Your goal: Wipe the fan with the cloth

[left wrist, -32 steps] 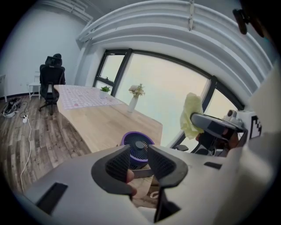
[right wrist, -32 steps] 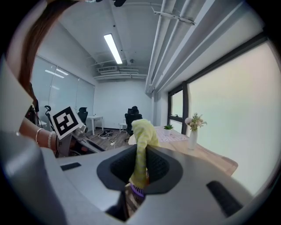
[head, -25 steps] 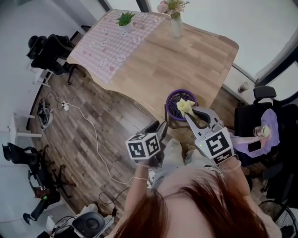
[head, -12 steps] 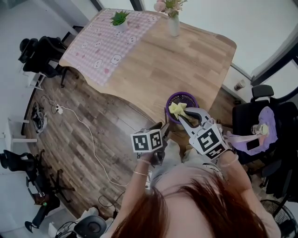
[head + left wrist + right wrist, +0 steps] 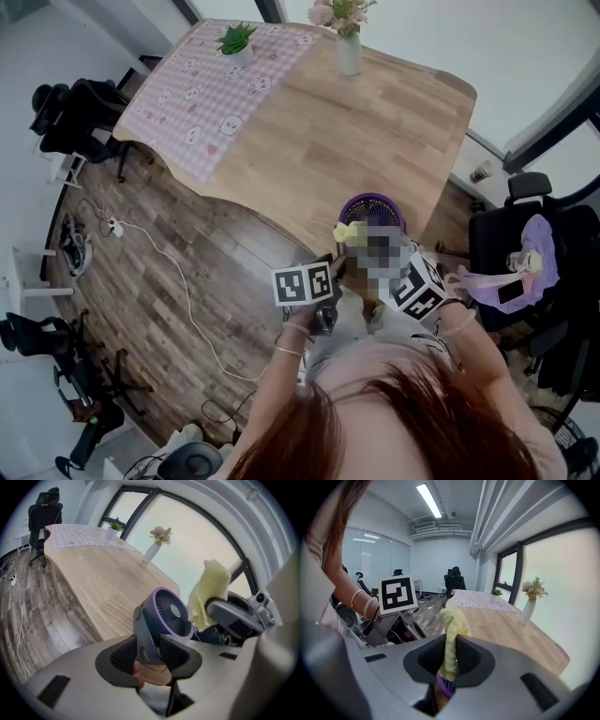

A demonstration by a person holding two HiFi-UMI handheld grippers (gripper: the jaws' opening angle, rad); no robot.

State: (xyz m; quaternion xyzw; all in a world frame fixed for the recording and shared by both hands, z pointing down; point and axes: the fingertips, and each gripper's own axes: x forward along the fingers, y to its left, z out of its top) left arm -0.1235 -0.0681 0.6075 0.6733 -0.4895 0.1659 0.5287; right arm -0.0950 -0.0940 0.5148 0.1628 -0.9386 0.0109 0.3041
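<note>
A small fan (image 5: pixel 372 211) with a purple rim stands at the near edge of the wooden table (image 5: pixel 309 131). In the left gripper view the fan (image 5: pixel 171 613) faces right and its grey stand (image 5: pixel 143 634) rises between the jaws. My left gripper (image 5: pixel 152 651) has just been opening, and its pads sit either side of the stand without clearly pressing it. My right gripper (image 5: pixel 451 660) is shut on a yellow cloth (image 5: pixel 452 630), which hangs beside the fan's near left rim (image 5: pixel 347 232). A blurred patch hides the right jaws in the head view.
At the table's far end are a white vase of flowers (image 5: pixel 349 47), a potted plant (image 5: pixel 234 42) and a pink chequered runner (image 5: pixel 206 94). Office chairs (image 5: pixel 525 234) stand to the right. A white cable (image 5: pixel 178 281) trails across the wood floor on the left.
Both grippers have sunk toward the fan. The cloth has gone from over the fan's face to its near left rim. The left gripper has closed in on the fan's stand.
</note>
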